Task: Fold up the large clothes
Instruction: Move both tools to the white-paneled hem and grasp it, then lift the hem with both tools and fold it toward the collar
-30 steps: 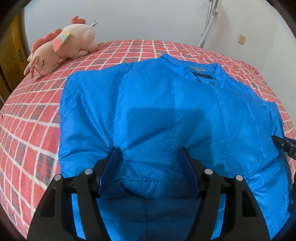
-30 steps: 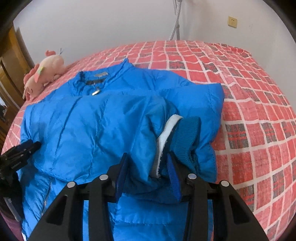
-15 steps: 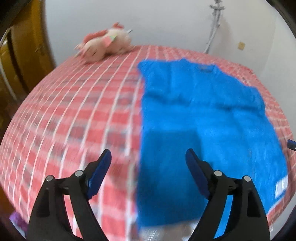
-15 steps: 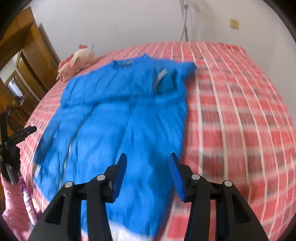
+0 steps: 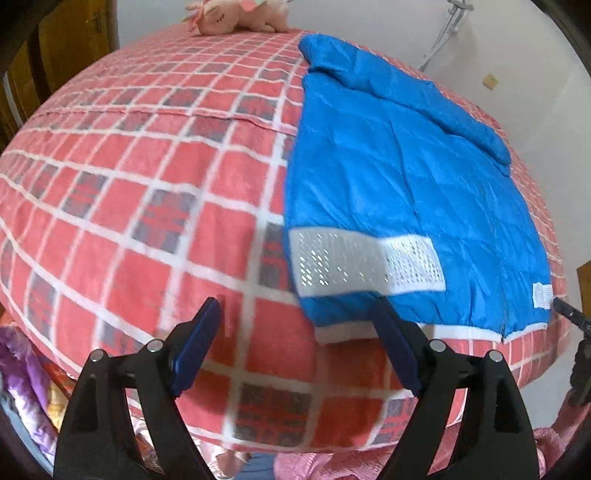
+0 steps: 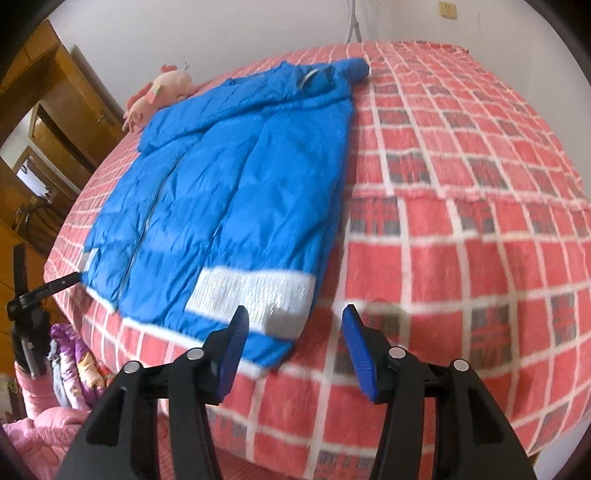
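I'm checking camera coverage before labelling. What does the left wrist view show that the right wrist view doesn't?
Only the left wrist view shows the left claw, open, and a wall socket seen above the jacket's far sleeve.

Only the right wrist view shows the right claw, open, the jacket's front zipper and the wooden doors.

Both show the blue jacket lying flat on the red checked bed, its white reflective band near the hem, and the pink plush toy.

blue padded jacket point(image 6: 229, 192) | sleeves folded in | flat on bed, hem at edge
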Demonstrator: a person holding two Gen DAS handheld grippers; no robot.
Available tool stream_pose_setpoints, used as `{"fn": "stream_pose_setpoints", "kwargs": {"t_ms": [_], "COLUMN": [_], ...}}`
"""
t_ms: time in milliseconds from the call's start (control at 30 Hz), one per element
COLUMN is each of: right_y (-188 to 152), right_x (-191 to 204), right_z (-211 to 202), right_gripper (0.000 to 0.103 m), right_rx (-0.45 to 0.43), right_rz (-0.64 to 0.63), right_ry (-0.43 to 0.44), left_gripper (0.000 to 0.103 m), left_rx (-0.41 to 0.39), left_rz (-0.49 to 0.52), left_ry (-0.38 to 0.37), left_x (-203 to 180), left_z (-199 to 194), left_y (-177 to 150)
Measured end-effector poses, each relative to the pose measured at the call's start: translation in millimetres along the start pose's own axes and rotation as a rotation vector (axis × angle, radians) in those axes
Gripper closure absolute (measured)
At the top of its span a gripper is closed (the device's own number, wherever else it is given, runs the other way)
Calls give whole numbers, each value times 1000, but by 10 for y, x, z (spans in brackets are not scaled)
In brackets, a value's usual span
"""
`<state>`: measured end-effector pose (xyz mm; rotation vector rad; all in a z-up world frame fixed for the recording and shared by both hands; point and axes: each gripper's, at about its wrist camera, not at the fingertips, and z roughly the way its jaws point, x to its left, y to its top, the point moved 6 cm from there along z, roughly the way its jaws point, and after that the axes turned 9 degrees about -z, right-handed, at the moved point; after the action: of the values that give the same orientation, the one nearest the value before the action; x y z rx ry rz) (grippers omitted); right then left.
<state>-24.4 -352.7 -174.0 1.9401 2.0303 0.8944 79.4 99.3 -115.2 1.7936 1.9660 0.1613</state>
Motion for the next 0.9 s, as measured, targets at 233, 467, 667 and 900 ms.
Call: {"fn": "stream_pose_setpoints", "kwargs": {"t_ms": [233, 467, 667, 900], "right_y": [-68, 2, 44, 1], "right_x": [103, 206, 201, 164], "right_z": [193, 320, 248, 338], "right_gripper": [50, 71, 90, 92], "right_rx": [47, 42, 8, 11], "right_rz": [16, 5, -16, -8], "right_ry": [82, 124, 132, 141], "left_gripper": [29, 59, 83, 88], "left_rx": [11, 4, -4, -30], "left_rz": [13, 36, 1, -18], "left_ry": [-61, -116, -162, -197], "left_x": [-160, -330, -289, -254], "left_z": [78, 122, 84, 106], "left_y": [-5, 2, 24, 4]}}
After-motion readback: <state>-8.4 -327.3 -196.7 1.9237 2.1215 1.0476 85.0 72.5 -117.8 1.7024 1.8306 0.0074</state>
